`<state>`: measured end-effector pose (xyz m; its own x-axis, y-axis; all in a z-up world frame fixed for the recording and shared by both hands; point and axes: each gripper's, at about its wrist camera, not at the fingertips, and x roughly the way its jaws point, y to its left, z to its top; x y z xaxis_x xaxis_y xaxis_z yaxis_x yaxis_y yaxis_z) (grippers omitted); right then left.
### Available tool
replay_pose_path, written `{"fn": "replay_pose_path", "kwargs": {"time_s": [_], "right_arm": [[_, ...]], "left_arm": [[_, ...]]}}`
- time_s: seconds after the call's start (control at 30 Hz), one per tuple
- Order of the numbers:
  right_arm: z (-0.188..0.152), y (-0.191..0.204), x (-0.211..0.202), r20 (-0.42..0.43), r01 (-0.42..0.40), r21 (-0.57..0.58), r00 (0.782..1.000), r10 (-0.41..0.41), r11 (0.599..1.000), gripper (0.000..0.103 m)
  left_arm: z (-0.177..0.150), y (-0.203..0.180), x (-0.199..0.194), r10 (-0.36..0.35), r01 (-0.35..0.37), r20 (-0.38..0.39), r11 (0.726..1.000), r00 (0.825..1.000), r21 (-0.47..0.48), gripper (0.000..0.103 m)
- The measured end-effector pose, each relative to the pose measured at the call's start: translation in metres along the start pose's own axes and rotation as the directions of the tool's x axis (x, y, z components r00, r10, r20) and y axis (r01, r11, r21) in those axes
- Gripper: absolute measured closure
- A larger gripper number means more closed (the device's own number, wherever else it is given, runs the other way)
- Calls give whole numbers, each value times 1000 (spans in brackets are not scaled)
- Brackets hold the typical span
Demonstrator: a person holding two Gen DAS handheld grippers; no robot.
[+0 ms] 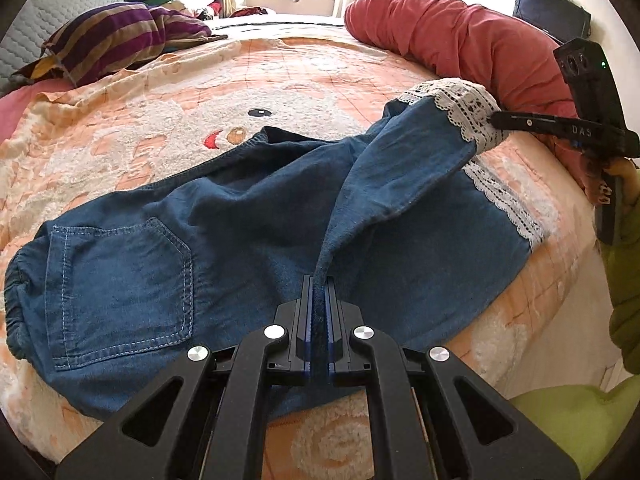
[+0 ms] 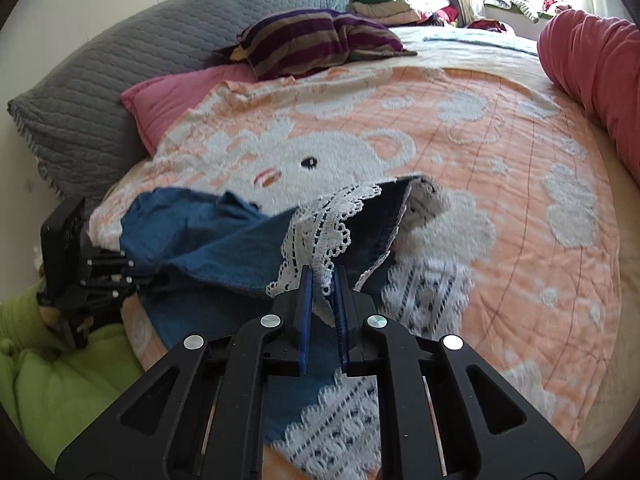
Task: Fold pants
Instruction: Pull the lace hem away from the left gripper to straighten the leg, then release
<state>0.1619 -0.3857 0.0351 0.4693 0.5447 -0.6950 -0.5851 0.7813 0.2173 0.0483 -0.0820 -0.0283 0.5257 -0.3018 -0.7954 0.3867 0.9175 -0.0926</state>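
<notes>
Blue denim pants [image 1: 248,216] with white lace cuffs [image 1: 468,108] lie across the near part of the bed, back pocket [image 1: 120,288] up at the left. My left gripper [image 1: 319,280] is shut on a fold of the upper leg's denim near the front edge. My right gripper [image 2: 323,274] is shut on the lace cuff [image 2: 320,224] of that leg and holds it lifted off the bed; it shows in the left wrist view [image 1: 496,120] at the right. The other leg's lace cuff [image 1: 508,200] lies flat underneath. The left gripper shows at the left of the right wrist view [image 2: 148,280].
An orange blanket with a white rabbit pattern [image 2: 460,152] covers the bed. A rolled red quilt [image 1: 460,36] lies along the far right. A striped purple pillow [image 1: 120,36], a pink pillow [image 2: 168,96] and a grey quilted cushion [image 2: 100,80] lie at the left. Green sleeves [image 1: 580,416] show near the front.
</notes>
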Motion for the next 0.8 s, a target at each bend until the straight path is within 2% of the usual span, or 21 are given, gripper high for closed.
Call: {"fn": "replay_pose_path", "kwargs": {"time_s": [0.17, 0.3, 0.37, 0.4, 0.43, 0.57, 0.6, 0.63, 0.67, 0.73, 0.8], "right_arm": [[-12, -5, 2, -44, 6, -21, 999, -7, 1000, 97], [-17, -5, 11, -79, -17, -44, 997, 14, 999, 92], [-21, -3, 17, -106, -26, -64, 994, 19, 998, 83], [-23, -2, 20, -119, -27, -78, 993, 18, 997, 74], [-26, 0, 22, -127, -24, -90, 992, 12, 996, 70], [-35, 0, 32, -181, -39, -125, 983, 16, 991, 69], [-37, 0, 33, -187, -44, -134, 982, 18, 990, 77], [-38, -2, 31, -186, -56, -133, 982, 31, 989, 97], [-38, -4, 28, -180, -72, -118, 982, 51, 990, 101], [-37, -10, 13, -140, -104, -98, 986, 90, 990, 101], [-37, -13, -2, -111, -107, -95, 989, 96, 990, 101]], "left_arm": [[-2, -5, 6, -2, 2, -22, 1000, 1000, 13, 99], [-2, -11, 12, 9, -7, -45, 999, 999, 33, 97], [-2, -11, 13, 10, -8, -49, 999, 999, 34, 97], [-2, -10, 14, 9, -8, -52, 1000, 999, 30, 97], [-2, -10, 14, 7, -6, -54, 1000, 999, 26, 97], [-1, -12, 18, 14, -12, -62, 999, 998, 32, 97], [-1, -14, 19, 18, -16, -64, 999, 998, 39, 97], [0, -15, 19, 25, -22, -63, 999, 998, 47, 98], [1, -16, 19, 30, -26, -63, 998, 998, 53, 98], [2, -19, 17, 40, -36, -57, 997, 998, 69, 98], [3, -22, 12, 35, -31, -41, 996, 999, 86, 98]]}}
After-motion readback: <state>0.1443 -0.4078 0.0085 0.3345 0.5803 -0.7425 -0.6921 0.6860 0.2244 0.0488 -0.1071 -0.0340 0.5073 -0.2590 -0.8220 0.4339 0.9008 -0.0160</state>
